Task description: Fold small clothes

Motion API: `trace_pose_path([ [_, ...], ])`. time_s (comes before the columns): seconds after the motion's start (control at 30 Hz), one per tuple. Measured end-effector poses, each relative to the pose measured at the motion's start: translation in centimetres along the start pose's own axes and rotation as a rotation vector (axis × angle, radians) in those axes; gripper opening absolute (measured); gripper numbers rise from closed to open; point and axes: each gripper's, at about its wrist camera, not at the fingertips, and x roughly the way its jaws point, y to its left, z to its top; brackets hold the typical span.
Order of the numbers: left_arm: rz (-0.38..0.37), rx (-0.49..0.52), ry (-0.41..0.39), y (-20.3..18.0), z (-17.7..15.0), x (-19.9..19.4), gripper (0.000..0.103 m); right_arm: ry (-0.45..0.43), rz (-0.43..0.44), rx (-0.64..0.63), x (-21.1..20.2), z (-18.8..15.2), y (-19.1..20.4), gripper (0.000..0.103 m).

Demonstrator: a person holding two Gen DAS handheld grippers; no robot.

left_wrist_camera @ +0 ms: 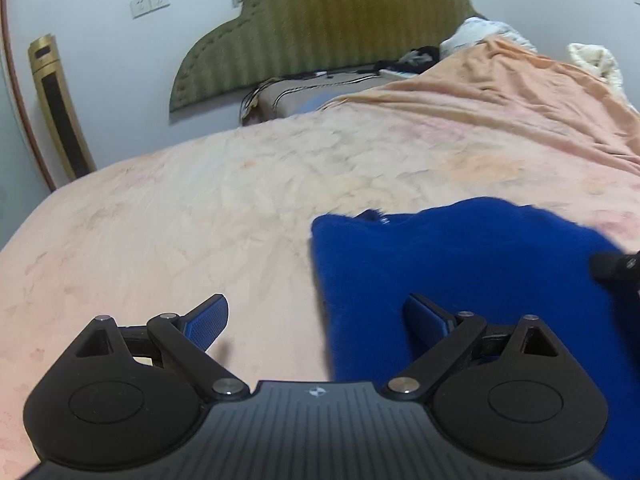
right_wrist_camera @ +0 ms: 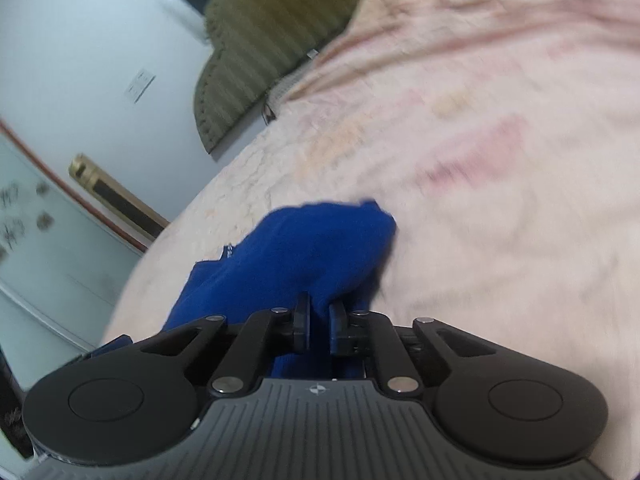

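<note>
A fuzzy blue garment (left_wrist_camera: 460,280) lies on the pink bedsheet (left_wrist_camera: 180,220). My left gripper (left_wrist_camera: 316,316) is open over the garment's left edge, with one blue pad (left_wrist_camera: 208,320) above the sheet and the other pad (left_wrist_camera: 426,318) above the cloth. My right gripper (right_wrist_camera: 319,320) is shut on a bunched fold of the blue garment (right_wrist_camera: 304,248) and holds it up off the sheet (right_wrist_camera: 500,200). Part of the right gripper shows at the right edge of the left wrist view (left_wrist_camera: 616,266).
An orange blanket (left_wrist_camera: 500,92) is heaped at the far right of the bed. An olive padded headboard (left_wrist_camera: 320,28) stands against the wall, with clutter below it. A gold tower fan (left_wrist_camera: 58,108) stands past the bed's left edge.
</note>
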Motion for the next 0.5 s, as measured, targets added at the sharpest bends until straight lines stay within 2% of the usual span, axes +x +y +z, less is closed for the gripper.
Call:
trace_pose_path([
  [0.1,-0.009,-0.021,0.003,0.5,0.0,-0.5,0.097,-0.039,-0.065,-0.149,0.3,0.4,1.3,0.012],
  [0.13,-0.007,-0.018,-0.01,0.6,0.0,-1.1,0.096,-0.03,-0.092,-0.173,0.4,0.4,1.5,0.016],
  [0.17,-0.009,-0.016,-0.025,0.8,0.0,-1.7,0.096,-0.028,-0.107,-0.176,0.3,0.3,1.4,0.026],
  [0.23,-0.04,-0.032,-0.051,1.6,0.1,-2.6,0.096,-0.042,-0.106,-0.147,-0.6,0.0,1.0,0.033],
  [0.3,-0.091,-0.081,-0.037,2.8,0.4,-2.5,0.096,-0.063,-0.089,-0.109,-1.7,-0.1,0.5,0.048],
  [0.33,-0.127,-0.117,-0.016,3.6,0.6,-2.0,0.096,-0.078,-0.08,-0.093,-2.0,-0.2,0.3,0.064],
  [0.37,-0.184,-0.164,0.016,4.5,0.7,-1.4,0.096,-0.084,-0.076,-0.077,-2.2,-0.2,0.0,0.072],
  [0.43,-0.308,-0.265,0.088,6.3,0.8,0.1,0.096,-0.048,-0.069,-0.036,-2.3,-0.1,-1.3,0.072],
  [0.5,-0.444,-0.365,0.157,7.6,0.6,1.9,0.096,0.002,-0.026,0.002,-1.4,0.3,-2.3,0.071],
])
